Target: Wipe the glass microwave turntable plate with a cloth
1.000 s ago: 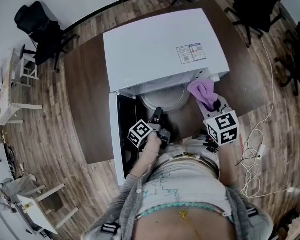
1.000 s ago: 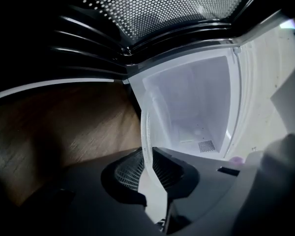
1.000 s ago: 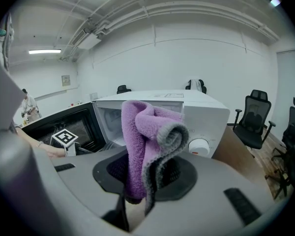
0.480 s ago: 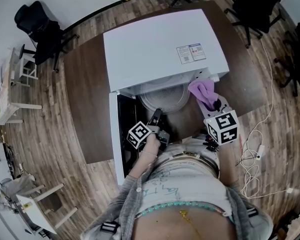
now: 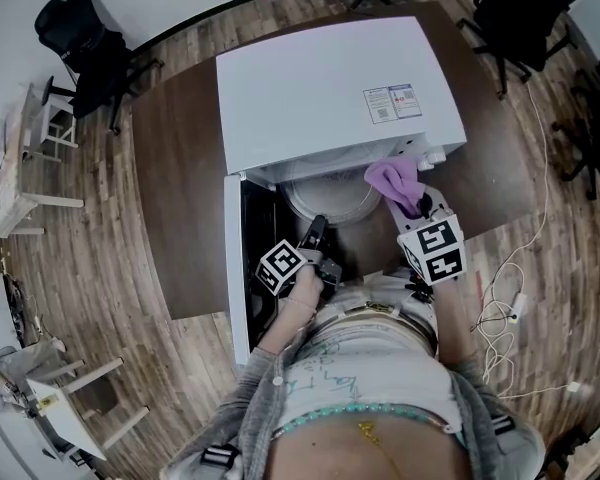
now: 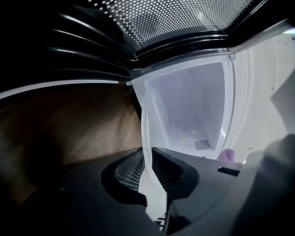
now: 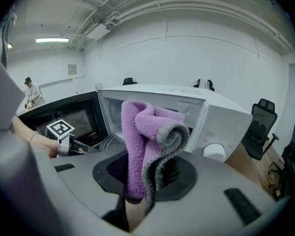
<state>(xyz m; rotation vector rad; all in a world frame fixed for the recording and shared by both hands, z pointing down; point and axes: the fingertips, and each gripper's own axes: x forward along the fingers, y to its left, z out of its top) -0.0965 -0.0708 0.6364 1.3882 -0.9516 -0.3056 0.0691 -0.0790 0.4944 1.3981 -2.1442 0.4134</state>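
Observation:
The glass turntable plate point(image 5: 325, 196) sticks partly out of the white microwave point(image 5: 320, 88), whose door point(image 5: 235, 268) hangs open to the left. My left gripper point(image 5: 317, 226) is shut on the plate's near rim point(image 6: 146, 132), seen edge-on between the jaws of my left gripper point(image 6: 150, 168). Its jaws have just opened a little, with the rim still between them. My right gripper point(image 5: 420, 206) is shut on a folded purple cloth point(image 5: 395, 180) and holds it at the plate's right edge. The cloth point(image 7: 142, 141) stands up out of my right gripper point(image 7: 142, 186).
The microwave sits on a brown table point(image 5: 175, 168). White cables point(image 5: 505, 298) lie on the wood floor at the right. Black office chairs point(image 5: 520, 13) stand behind the table. A person point(image 7: 32, 93) stands far off in the room.
My right gripper and the cloth have shifted slightly left, nearer the plate. My left gripper has stayed on the rim.

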